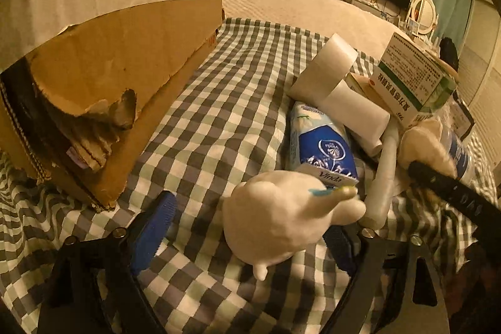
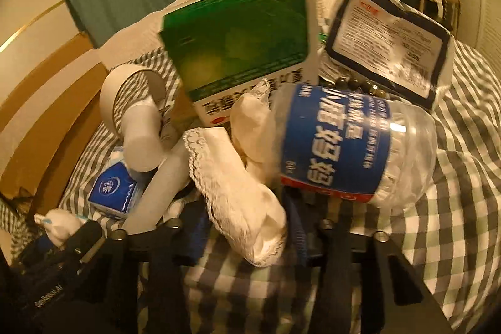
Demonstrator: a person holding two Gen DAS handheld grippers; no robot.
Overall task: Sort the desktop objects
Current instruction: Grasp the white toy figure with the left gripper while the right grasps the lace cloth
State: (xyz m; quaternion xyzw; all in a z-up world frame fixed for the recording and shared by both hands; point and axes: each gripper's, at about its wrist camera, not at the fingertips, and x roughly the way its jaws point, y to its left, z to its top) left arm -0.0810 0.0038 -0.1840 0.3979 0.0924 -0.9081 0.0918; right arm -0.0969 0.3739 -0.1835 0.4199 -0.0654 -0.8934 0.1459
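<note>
We have the left gripper (image 1: pixel 247 227) at the lower middle of its frame, blue fingers (image 1: pixel 153 227) spread wide either side of a white plush toy (image 1: pixel 275 224) on the checked cloth (image 1: pixel 219 102). Nothing clamped yet. We judge the clean move is to close across the toy's round body, not the thin arm. Its long axis runs from lower centre up to the right, tip pointing at the blue tissue pack (image 1: pixel 322 146); the cardboard box (image 1: pixel 119 58) waits upper left.

Over to the right gripper (image 2: pixel 247 240): fingers bracket a white lace sock (image 2: pixel 238 190), but whether they pinch it we cannot tell. The sock runs from upper left down to lower centre, beside the water bottle (image 2: pixel 353 146) and green carton (image 2: pixel 241 49).
</note>
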